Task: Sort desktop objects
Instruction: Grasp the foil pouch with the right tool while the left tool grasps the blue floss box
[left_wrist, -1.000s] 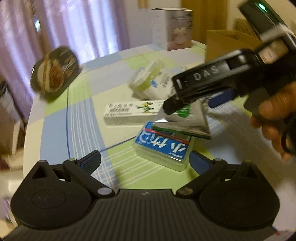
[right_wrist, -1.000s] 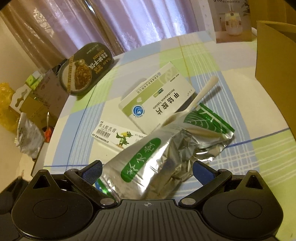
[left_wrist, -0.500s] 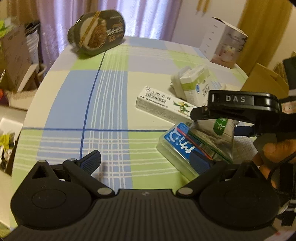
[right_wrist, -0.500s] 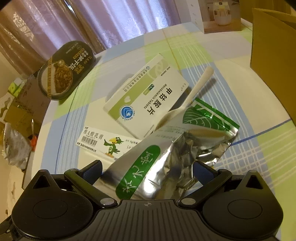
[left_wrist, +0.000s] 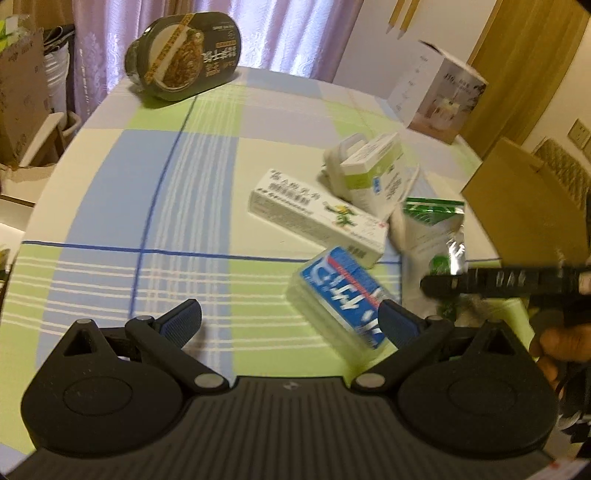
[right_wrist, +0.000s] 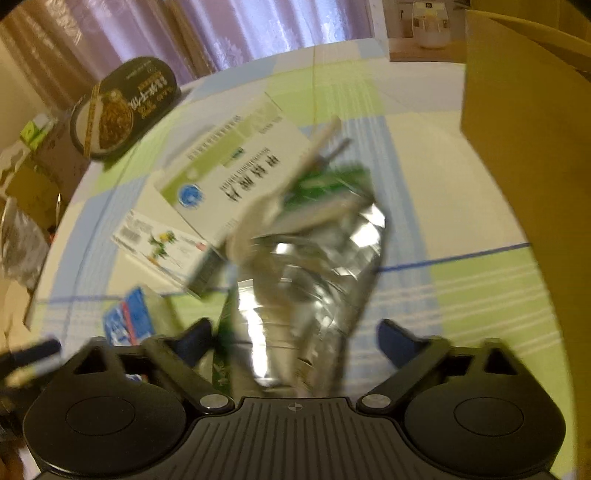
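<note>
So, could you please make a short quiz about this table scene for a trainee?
1. True or false: the left gripper is holding the blue box.
2. Which thing lies between the fingers of the right gripper? A) the dark food bowl B) the silver pouch C) the long white box
3. Fill in: the white spoon rests partly on the pouch and partly on the ______ box.

Key: 1 false, its fingers are spread with nothing gripped. 2 B. 3 green and white.
</note>
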